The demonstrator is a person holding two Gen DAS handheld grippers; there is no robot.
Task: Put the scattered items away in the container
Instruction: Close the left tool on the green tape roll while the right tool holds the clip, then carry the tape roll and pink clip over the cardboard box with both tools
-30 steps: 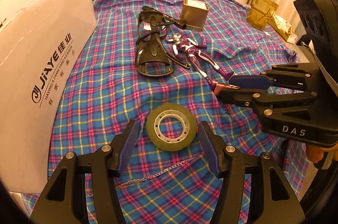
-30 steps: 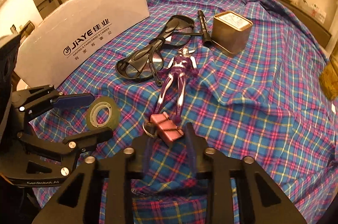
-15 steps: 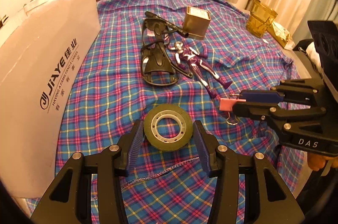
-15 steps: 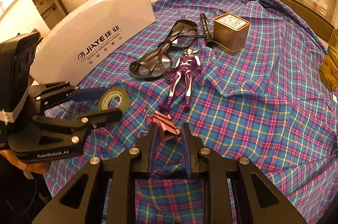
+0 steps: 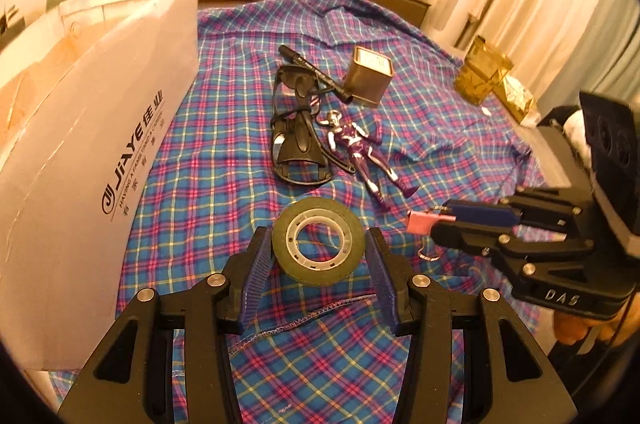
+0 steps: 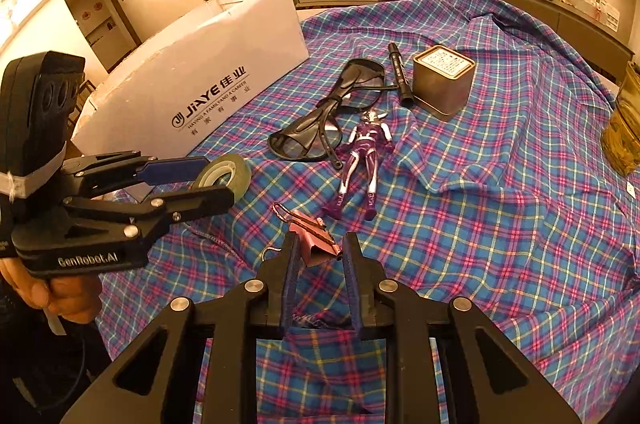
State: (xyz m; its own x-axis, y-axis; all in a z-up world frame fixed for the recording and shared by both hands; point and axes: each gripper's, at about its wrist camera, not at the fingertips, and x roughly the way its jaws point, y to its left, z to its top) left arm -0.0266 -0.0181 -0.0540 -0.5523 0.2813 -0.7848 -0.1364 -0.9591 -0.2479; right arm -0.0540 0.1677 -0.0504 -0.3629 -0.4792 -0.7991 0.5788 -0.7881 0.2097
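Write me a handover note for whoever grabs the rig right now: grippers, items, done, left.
Left gripper: shut on the tape roll, lifted off the plaid cloth.
Right gripper: shut on the pink binder clip, also lifted.
White bag: stands at the left, open at the top; its inside is not visible.
Still on the cloth: glasses, marker, purple figure, square tin.
Done: two items picked up. Left: drop both in the bag, then fetch the other four.

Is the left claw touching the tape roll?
Touching. In the left wrist view both fingers of the left claw press the tape roll at its sides, holding it clear of the cloth.
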